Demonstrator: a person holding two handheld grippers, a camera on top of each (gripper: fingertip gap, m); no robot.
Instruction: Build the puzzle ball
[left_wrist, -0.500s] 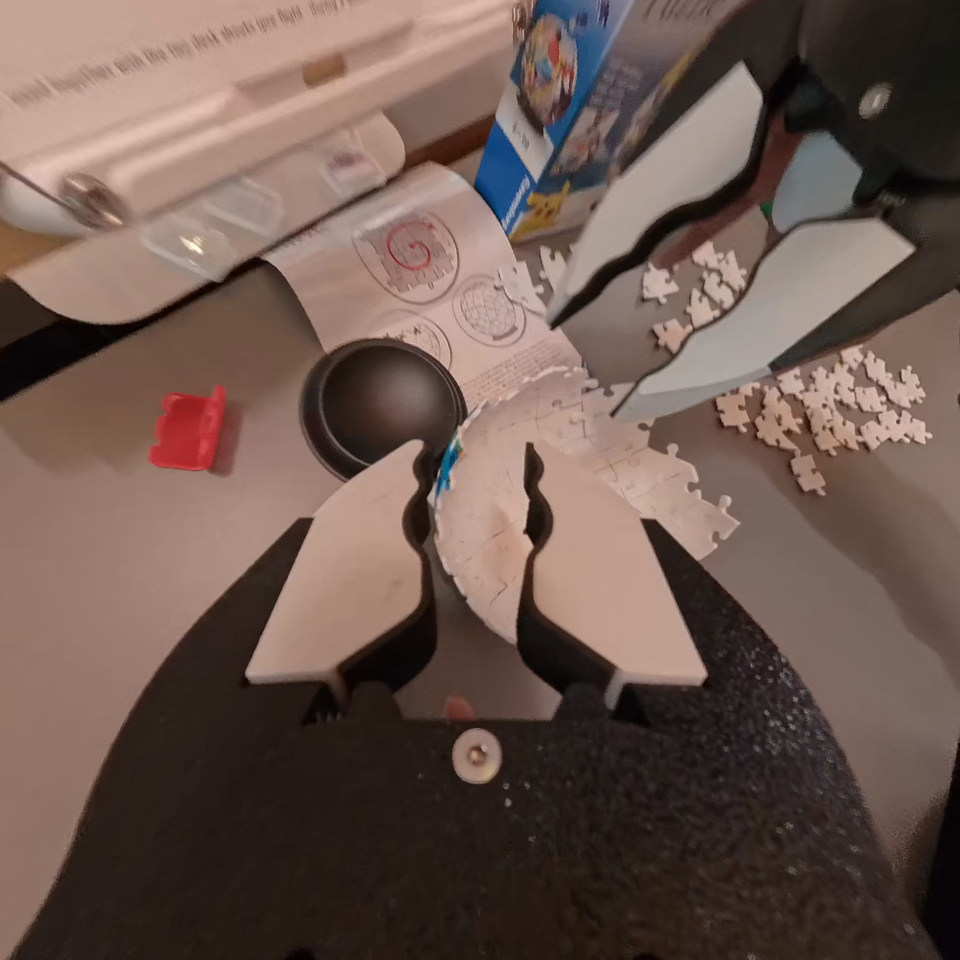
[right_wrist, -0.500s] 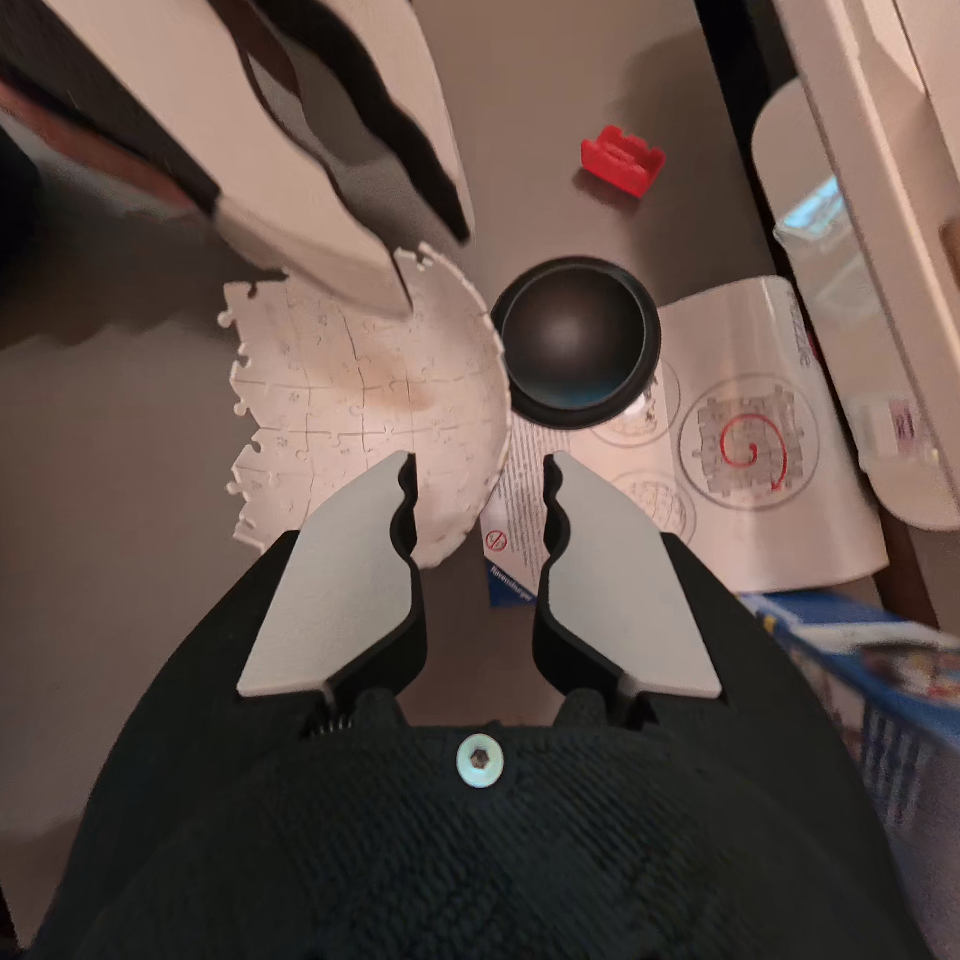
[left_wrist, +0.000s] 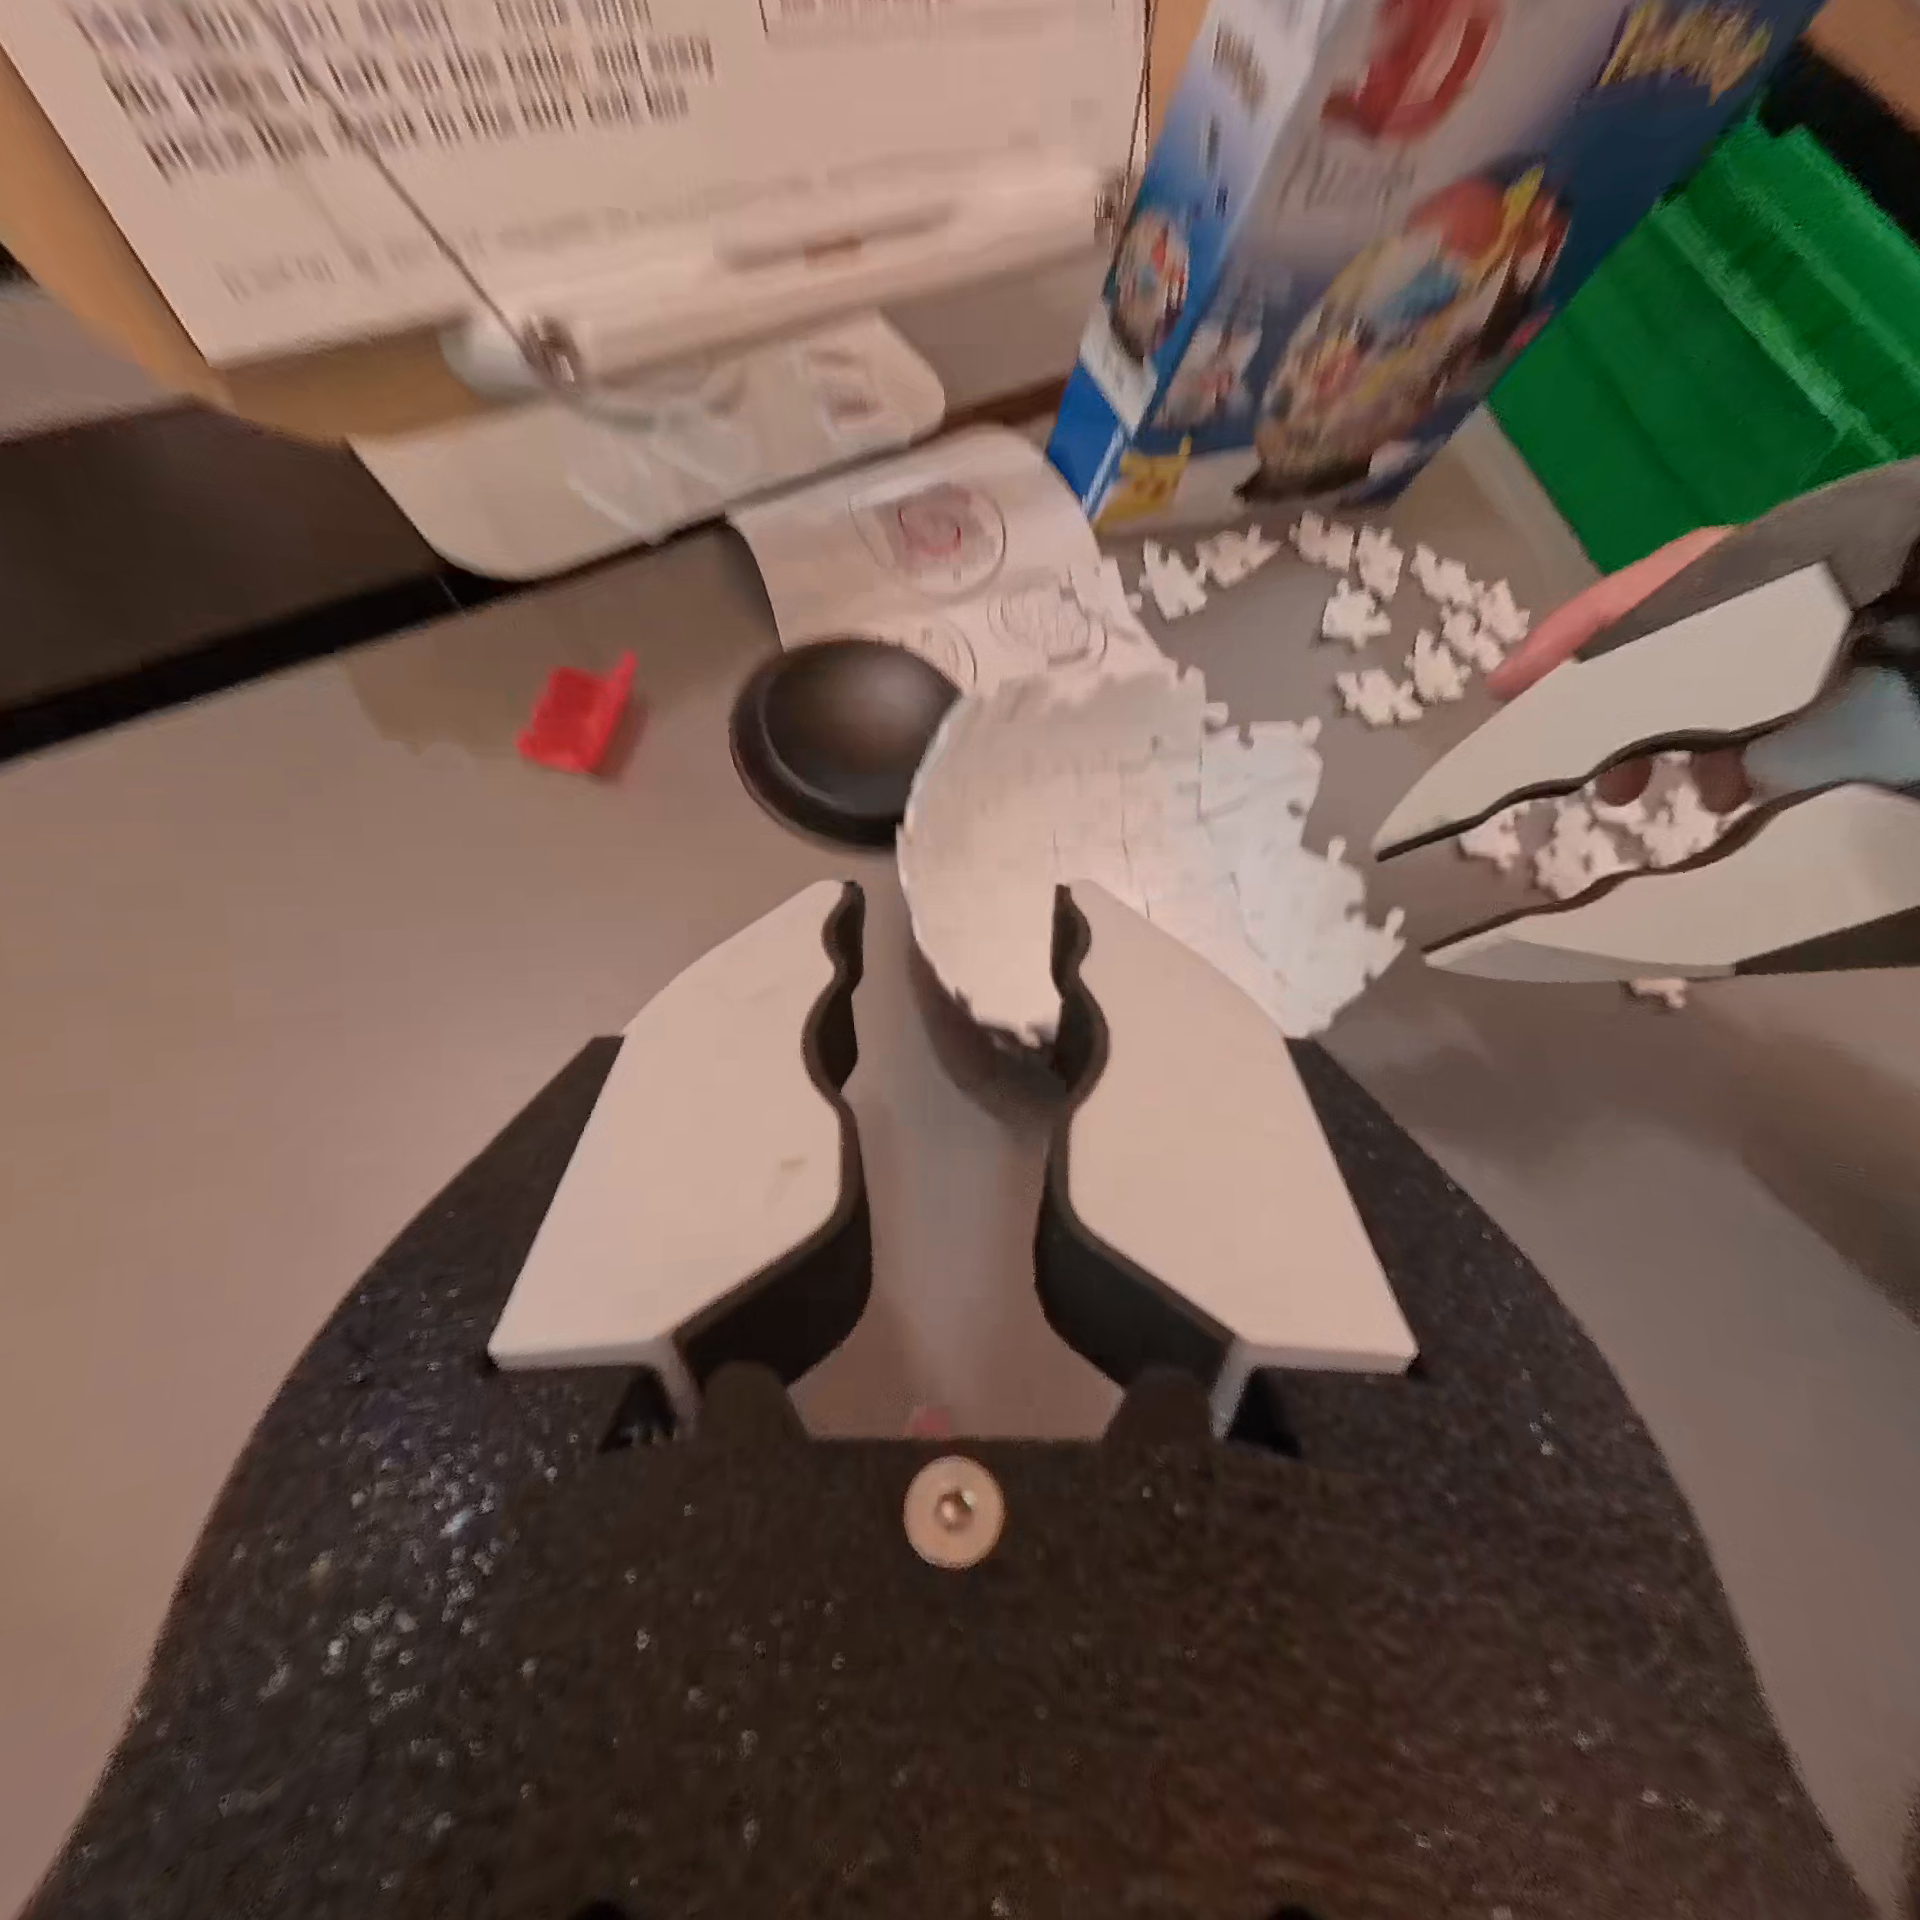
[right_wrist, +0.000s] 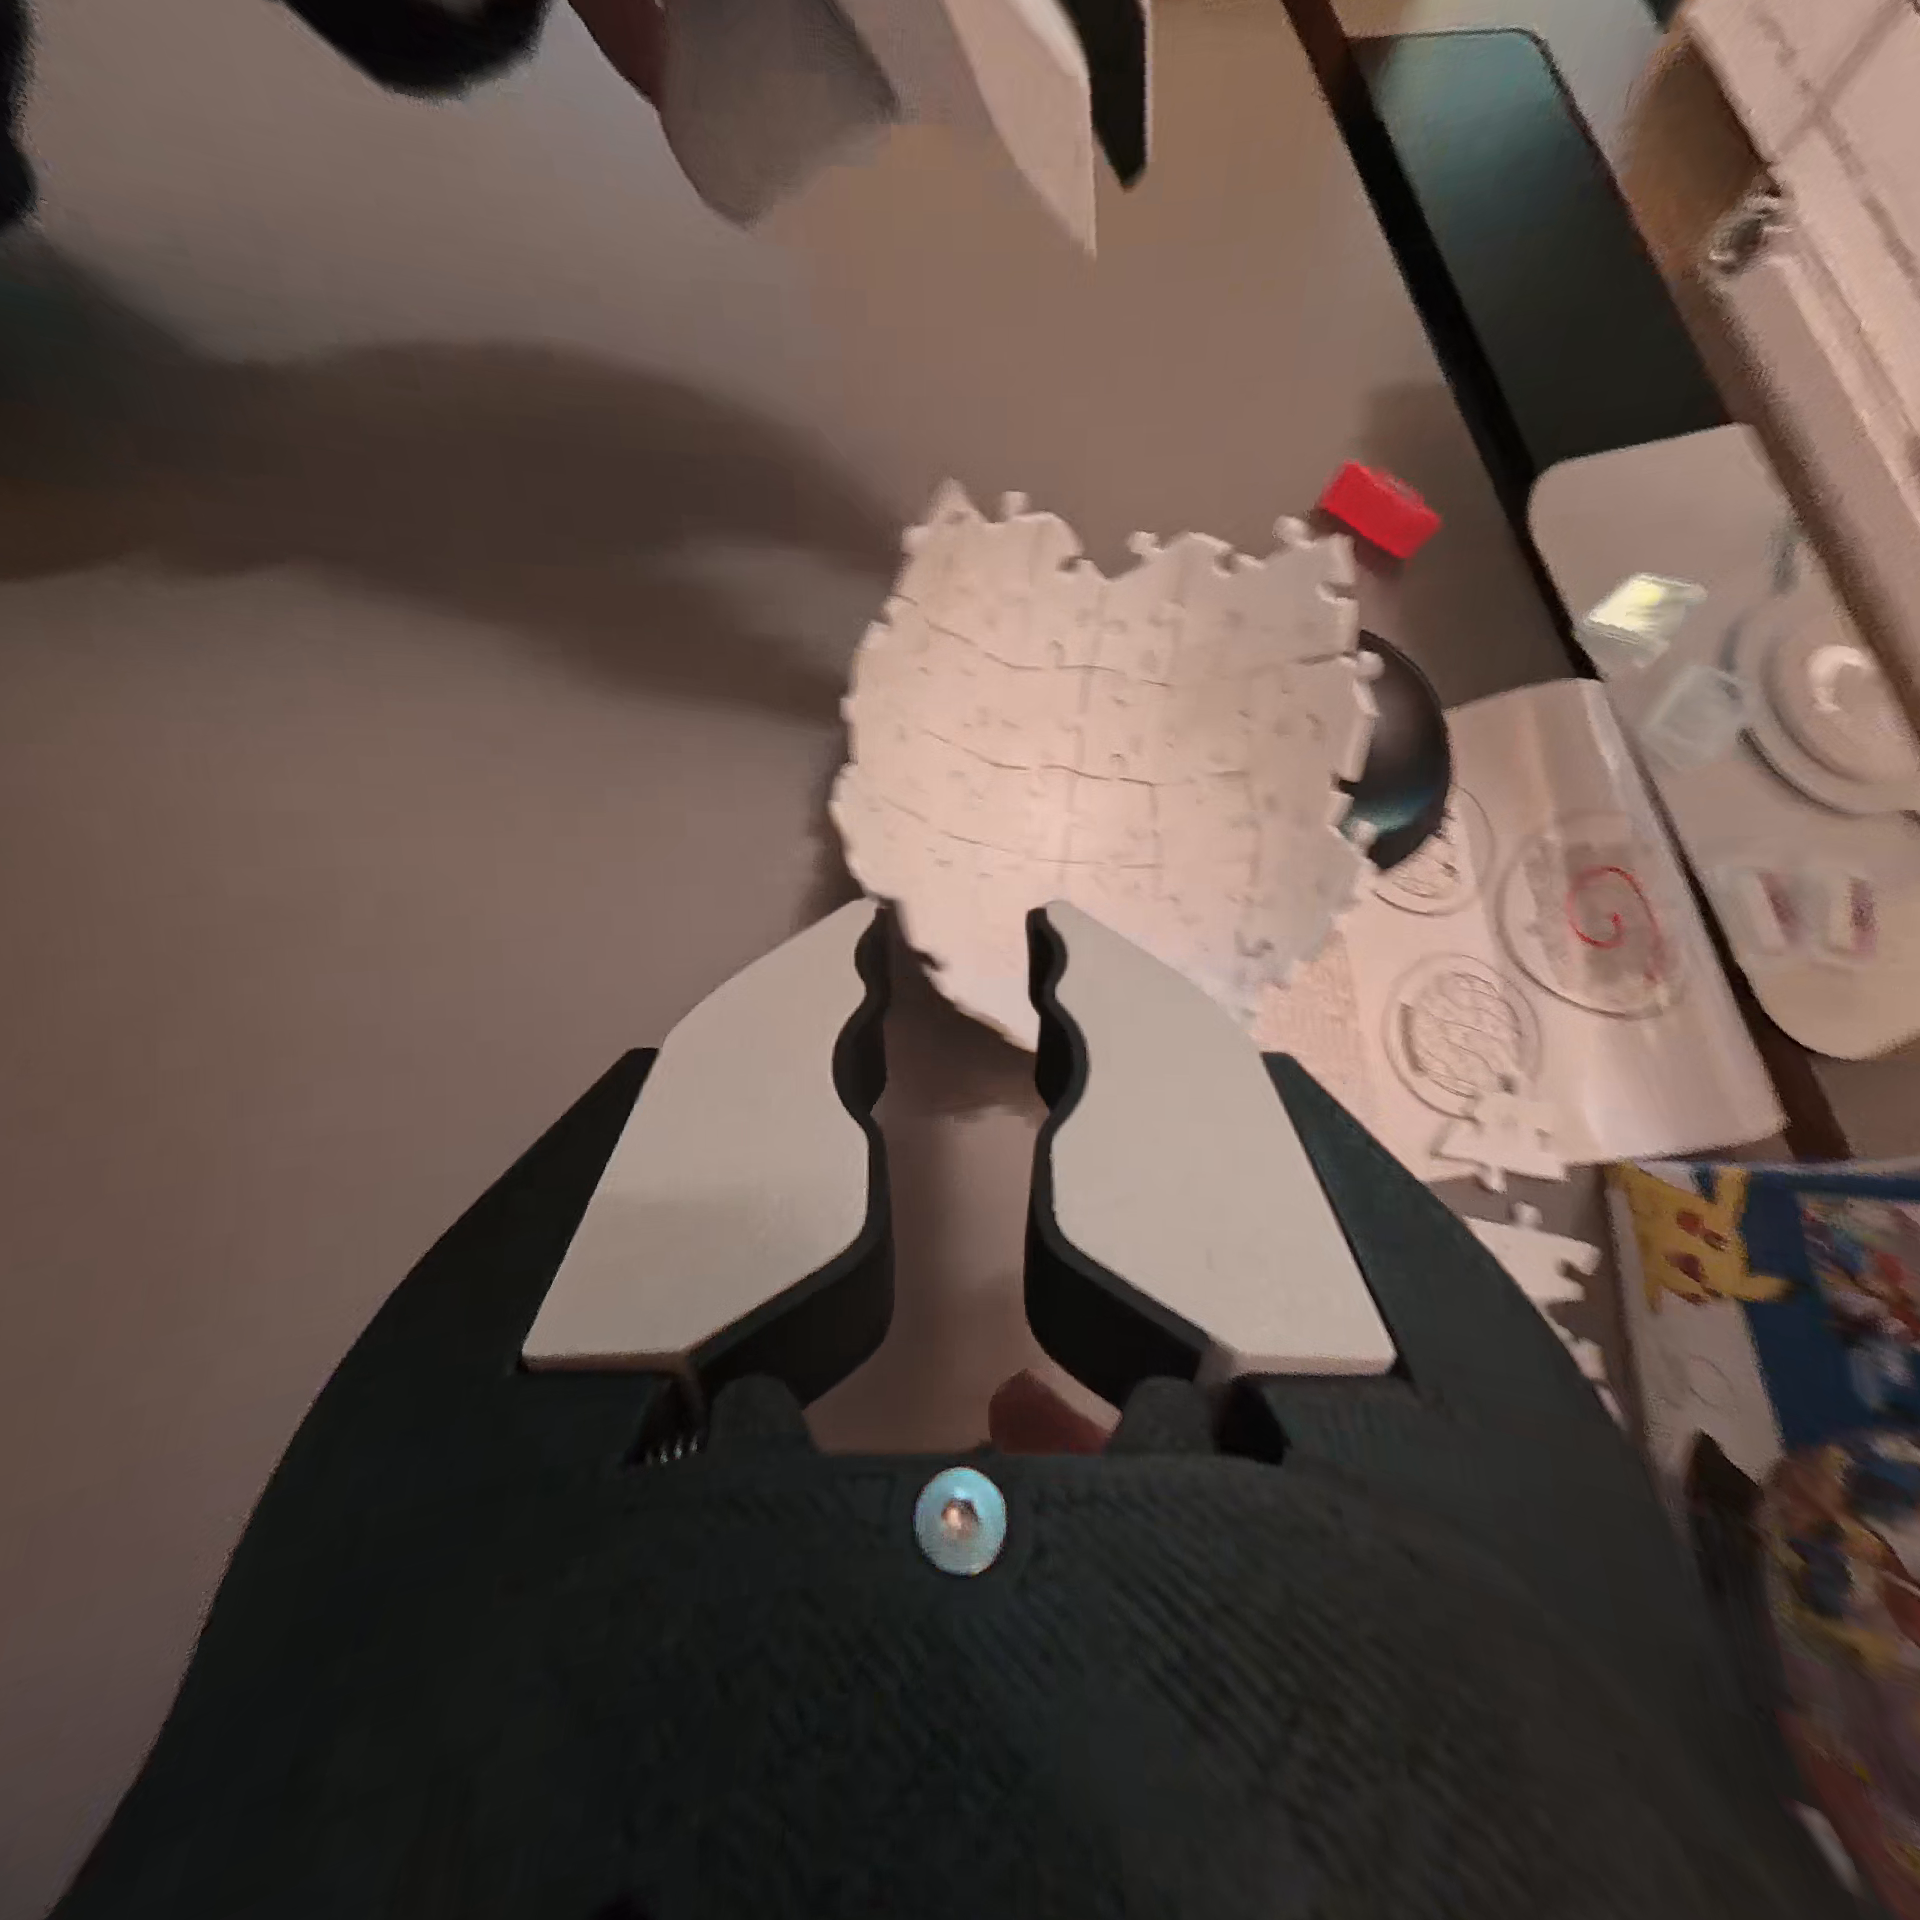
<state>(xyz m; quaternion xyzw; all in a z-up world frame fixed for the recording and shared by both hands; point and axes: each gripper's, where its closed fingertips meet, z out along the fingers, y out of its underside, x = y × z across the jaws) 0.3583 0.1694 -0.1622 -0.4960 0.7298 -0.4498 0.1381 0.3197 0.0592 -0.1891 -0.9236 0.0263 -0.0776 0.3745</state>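
The part-built puzzle ball is a curved white shell of joined pieces (left_wrist: 1091, 831), inner side up. My right gripper (right_wrist: 956, 920) is shut on its near edge and holds the shell (right_wrist: 1091, 748) tilted up off the grey table. In the left wrist view the right gripper (left_wrist: 1408, 899) sits at the shell's right rim. My left gripper (left_wrist: 956, 904) is open, with the shell's lower edge just past its right finger. In the right wrist view it (right_wrist: 914, 218) hangs blurred, well apart from the shell. The black dome stand (left_wrist: 842, 727) sits behind the shell.
Loose white pieces (left_wrist: 1434, 623) lie at the back right by the upright blue puzzle box (left_wrist: 1351, 260). An instruction sheet (left_wrist: 935, 551) lies behind the dome. A small red part (left_wrist: 577, 717) sits to the left. A white case (left_wrist: 623, 488) and green bin (left_wrist: 1714, 332) stand behind. There is about 12 cm between the tips of the two grippers.
My left gripper has drawn away from the shell, which it was touching. My right gripper has narrowed onto the shell's edge, and the shell now stands more upright.
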